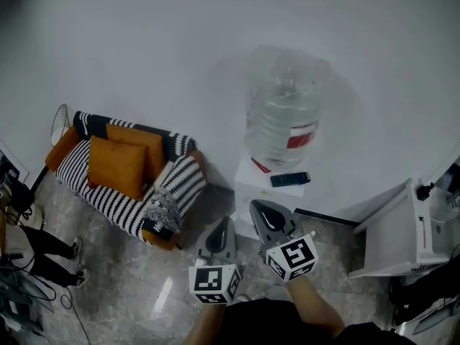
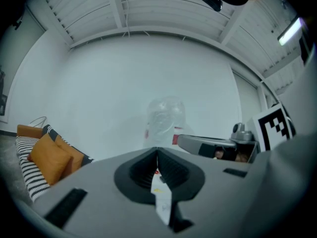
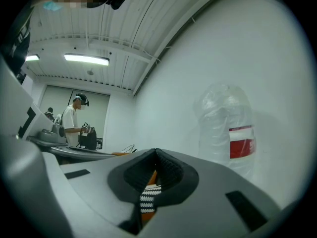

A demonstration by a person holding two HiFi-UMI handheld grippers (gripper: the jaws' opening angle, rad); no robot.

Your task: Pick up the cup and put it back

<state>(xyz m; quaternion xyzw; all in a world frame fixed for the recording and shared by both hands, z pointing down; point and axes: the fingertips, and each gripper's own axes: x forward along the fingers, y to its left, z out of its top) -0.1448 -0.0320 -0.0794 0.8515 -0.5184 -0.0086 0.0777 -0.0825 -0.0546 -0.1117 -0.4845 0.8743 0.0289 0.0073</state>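
1. The left gripper (image 1: 223, 223) and right gripper (image 1: 256, 208) are held side by side. Both pairs of jaws are pressed together, with nothing between them.
2. The cup is not seen in any view, so its place cannot be told. The task is judged not yet started.
3. Only one container is found: a large clear water bottle (image 1: 282, 113), straight ahead of both jaws. It stands upright on a white dispenser (image 1: 250, 187) and a red label is noted. The fill level cannot be read.
4. A dark flat thing (image 1: 290, 179) lies on the dispenser top at the bottle's foot, just ahead of the right jaws.
5. A striped sofa (image 1: 108, 192) with orange cushions (image 1: 115, 165) is seen ahead-left of the left jaws, well apart.
6. Risk: if the cup is reached with the jaws together, it would likely be pushed over rather than taken. The jaws must be opened first.
7. Risk: with the cup unlocated, a blind forward reach could knock the dark flat thing off or bump the bottle.
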